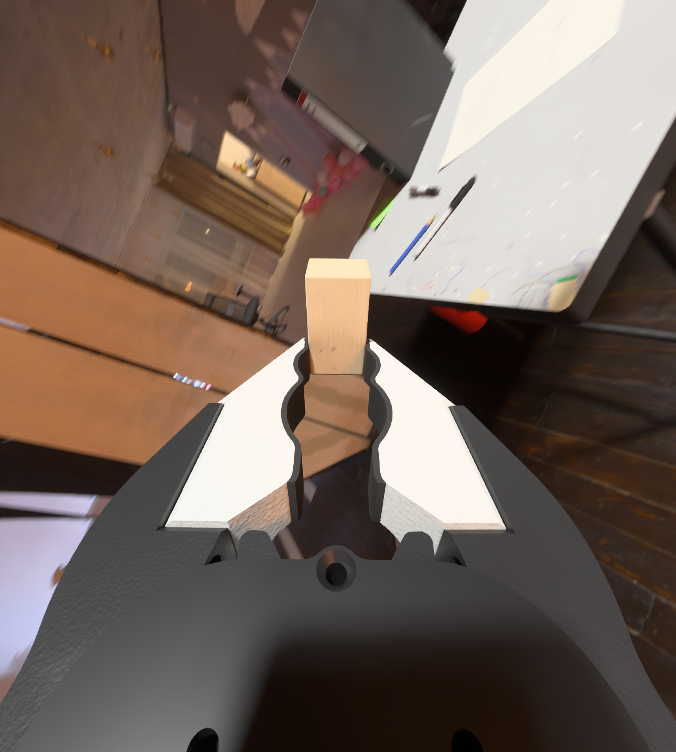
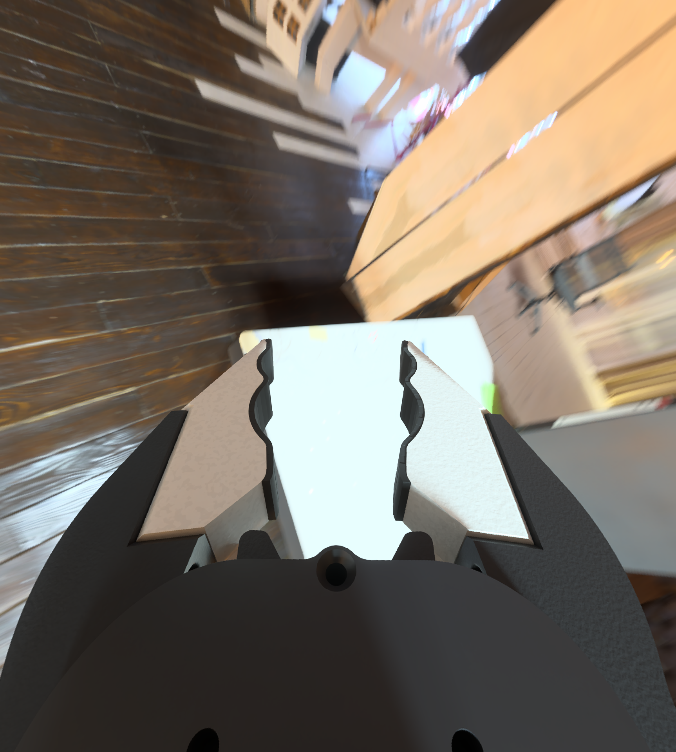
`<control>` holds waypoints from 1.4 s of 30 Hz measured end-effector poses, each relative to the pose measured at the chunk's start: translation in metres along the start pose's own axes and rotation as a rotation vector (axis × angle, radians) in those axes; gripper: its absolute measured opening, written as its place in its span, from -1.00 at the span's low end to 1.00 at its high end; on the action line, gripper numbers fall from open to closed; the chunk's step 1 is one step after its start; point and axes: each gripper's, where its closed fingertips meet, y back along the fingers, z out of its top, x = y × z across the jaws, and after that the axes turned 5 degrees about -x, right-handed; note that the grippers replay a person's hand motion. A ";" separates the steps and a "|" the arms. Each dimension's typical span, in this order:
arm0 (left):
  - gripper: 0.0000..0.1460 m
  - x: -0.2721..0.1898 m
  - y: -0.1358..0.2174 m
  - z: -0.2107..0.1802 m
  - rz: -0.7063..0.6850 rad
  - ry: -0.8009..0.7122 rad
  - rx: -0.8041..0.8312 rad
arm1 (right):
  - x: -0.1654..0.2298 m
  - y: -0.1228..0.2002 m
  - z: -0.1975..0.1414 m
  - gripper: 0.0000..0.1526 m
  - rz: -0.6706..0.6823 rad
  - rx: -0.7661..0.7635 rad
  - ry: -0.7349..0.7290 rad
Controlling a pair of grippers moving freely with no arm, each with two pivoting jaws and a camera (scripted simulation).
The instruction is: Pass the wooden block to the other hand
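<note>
A pale wooden block is clamped by its near end between the fingertips of my left gripper; most of it sticks out past the tips, held in the air away from the table. My right gripper is open and empty, its fingers wide apart over a bright white tabletop. The block does not show in the right wrist view. Neither gripper shows in the other's view.
A white table with a blue pencil, a black pen and a sheet of paper lies at the upper right in the left wrist view. Dark wooden floor and a tan counter surround it.
</note>
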 end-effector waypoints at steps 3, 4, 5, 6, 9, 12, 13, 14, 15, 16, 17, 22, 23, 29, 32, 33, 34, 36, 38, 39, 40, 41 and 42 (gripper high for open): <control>-0.65 -0.014 0.004 0.023 -0.078 0.008 -0.149 | 0.025 -0.008 0.050 -0.20 -0.033 -0.132 0.251; -0.65 -0.019 0.007 0.031 -0.105 -0.007 -0.199 | 0.036 -0.012 0.067 -0.31 -0.041 -0.173 0.349; -0.65 -0.023 0.010 0.037 -0.125 -0.022 -0.234 | 0.046 -0.015 0.083 -0.48 -0.055 -0.220 0.437; -0.65 -0.027 0.011 0.040 -0.137 -0.031 -0.250 | 0.056 -0.018 0.097 -0.60 -0.065 -0.265 0.507; -0.65 -0.034 0.011 0.042 -0.160 -0.069 -0.237 | 0.067 -0.031 0.127 -0.50 -0.097 -0.287 0.586; -0.65 -0.038 0.007 0.039 -0.148 -0.122 -0.200 | 0.066 -0.042 0.139 -0.36 -0.128 -0.257 0.656; -0.65 -0.040 0.006 0.038 -0.148 -0.138 -0.187 | 0.066 -0.046 0.140 -0.36 -0.116 -0.234 0.674; -0.65 -0.041 0.005 0.037 -0.146 -0.155 -0.181 | 0.067 -0.050 0.139 -0.35 -0.104 -0.216 0.688; -0.65 -0.043 0.004 0.037 -0.147 -0.170 -0.176 | 0.068 -0.054 0.138 -0.35 -0.084 -0.196 0.702; -0.65 -0.045 0.004 0.037 -0.149 -0.179 -0.169 | 0.068 -0.057 0.137 -0.34 -0.079 -0.175 0.717; -0.65 -0.046 0.003 0.037 -0.149 -0.185 -0.161 | 0.068 -0.059 0.136 -0.34 -0.072 -0.158 0.730; -0.65 -0.050 0.002 0.039 -0.153 -0.193 -0.147 | 0.073 -0.067 0.132 -0.60 -0.036 -0.108 0.740; -0.65 -0.050 0.001 0.039 -0.150 -0.197 -0.142 | 0.073 -0.067 0.131 -0.64 -0.035 -0.099 0.728; -0.65 -0.053 -0.001 0.041 -0.150 -0.201 -0.143 | 0.072 -0.066 0.127 -0.66 -0.012 -0.099 0.672; -0.65 -0.054 -0.001 0.041 -0.157 -0.201 -0.143 | 0.073 -0.066 0.125 -0.66 -0.005 -0.094 0.660; -0.65 -0.054 -0.002 0.041 -0.154 -0.199 -0.145 | 0.072 -0.066 0.125 -0.66 -0.004 -0.094 0.655; -0.65 -0.053 -0.002 0.042 -0.139 -0.195 -0.153 | 0.071 -0.065 0.125 -0.66 -0.008 -0.095 0.648; -0.40 -0.050 -0.002 0.044 -0.110 -0.174 -0.177 | 0.064 -0.065 0.121 -0.66 -0.014 -0.088 0.627; -0.25 -0.045 0.001 0.045 -0.102 -0.136 -0.192 | 0.053 -0.065 0.111 -0.66 -0.039 -0.069 0.606; -0.22 -0.041 0.002 0.046 -0.092 -0.121 -0.199 | 0.047 -0.065 0.105 -0.66 -0.051 -0.056 0.591; -0.21 -0.038 0.003 0.045 -0.085 -0.110 -0.204 | 0.041 -0.065 0.097 -0.66 -0.062 -0.037 0.571; -0.20 -0.034 0.005 0.043 -0.080 -0.101 -0.203 | 0.034 -0.065 0.090 -0.66 -0.079 -0.017 0.552; -0.20 -0.030 0.006 0.041 -0.071 -0.093 -0.199 | 0.026 -0.064 0.082 -0.66 -0.103 0.007 0.534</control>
